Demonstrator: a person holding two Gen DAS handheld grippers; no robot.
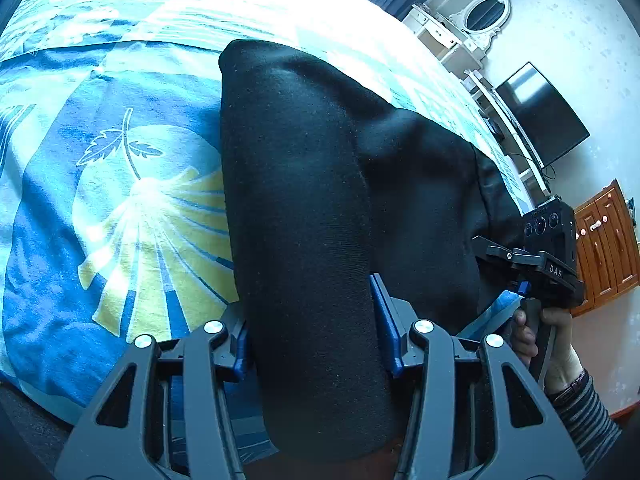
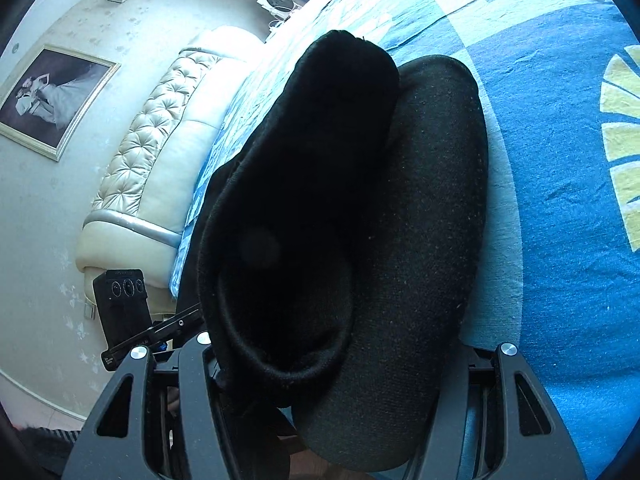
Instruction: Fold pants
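Note:
Black pants (image 1: 320, 200) lie on a blue leaf-patterned bedspread (image 1: 120, 200). In the left wrist view a thick band of the black cloth runs between my left gripper's (image 1: 316, 328) blue pads (image 1: 386, 320), which are shut on it. The right gripper (image 1: 496, 254) shows at the right edge of the pants, held by a hand. In the right wrist view the pants (image 2: 360, 200) fill the space between the right gripper's (image 2: 332, 364) arms, bunched in two folds; its fingertips are hidden under the cloth. The left gripper's body (image 2: 124, 312) shows at left.
A padded cream headboard (image 2: 160, 140) and a framed picture (image 2: 48, 100) are beside the bed. A white dresser with oval mirror (image 1: 472, 20), a dark screen (image 1: 544, 112) and a wooden cabinet (image 1: 608, 248) stand along the wall.

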